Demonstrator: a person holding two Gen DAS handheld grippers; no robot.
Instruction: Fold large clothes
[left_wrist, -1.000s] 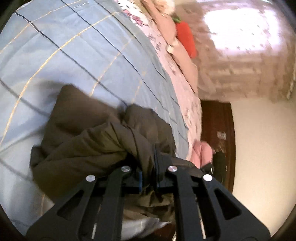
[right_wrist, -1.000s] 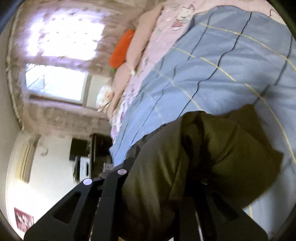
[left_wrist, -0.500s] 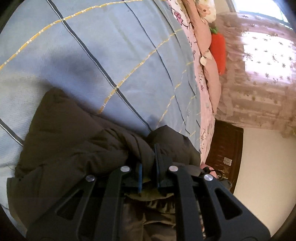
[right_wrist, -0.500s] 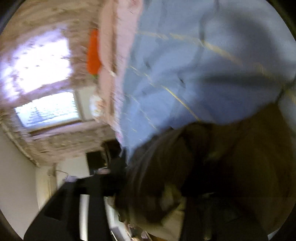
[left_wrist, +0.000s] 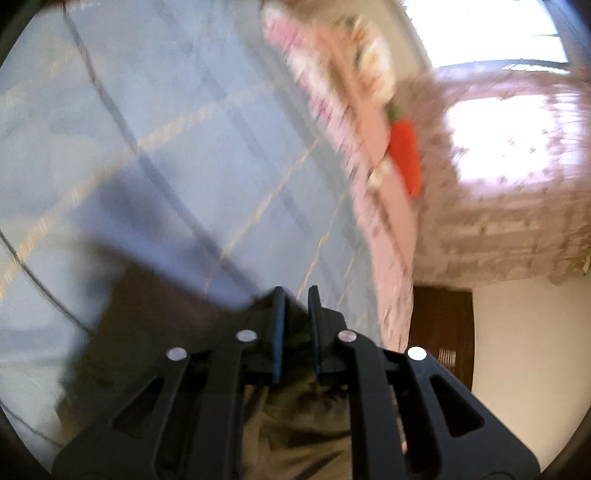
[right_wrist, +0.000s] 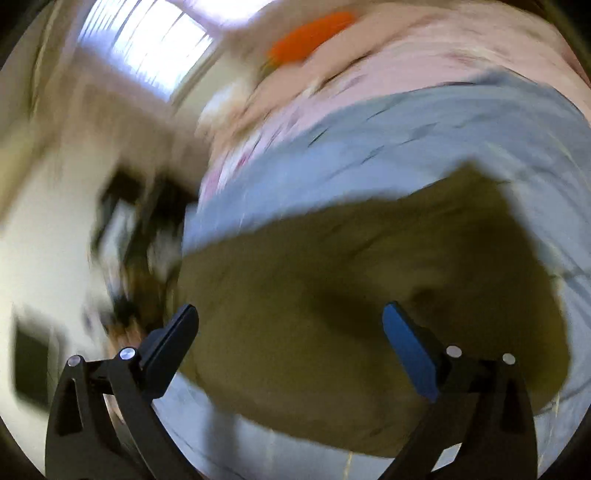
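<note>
Right hand-held gripper (right_wrist: 290, 345): jaws opening, spread wide, nothing between the pads, above an olive-green garment (right_wrist: 369, 295) lying in a broad heap on a bed with a blue checked cover (right_wrist: 461, 122). Farther back: pink bedding (right_wrist: 424, 62), an orange cushion (right_wrist: 310, 35), a bright window (right_wrist: 147, 48). The view is motion-blurred.

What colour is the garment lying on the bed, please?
Dark olive green, shown best in the right wrist view.

The right tool (right_wrist: 290, 325), a second ago clamped on the olive garment (right_wrist: 369, 280), is opening its jaws wide with nothing pinched between them; the garment now lies spread on the bed (right_wrist: 443, 122) beyond its fingertips, no longer bunched.
</note>
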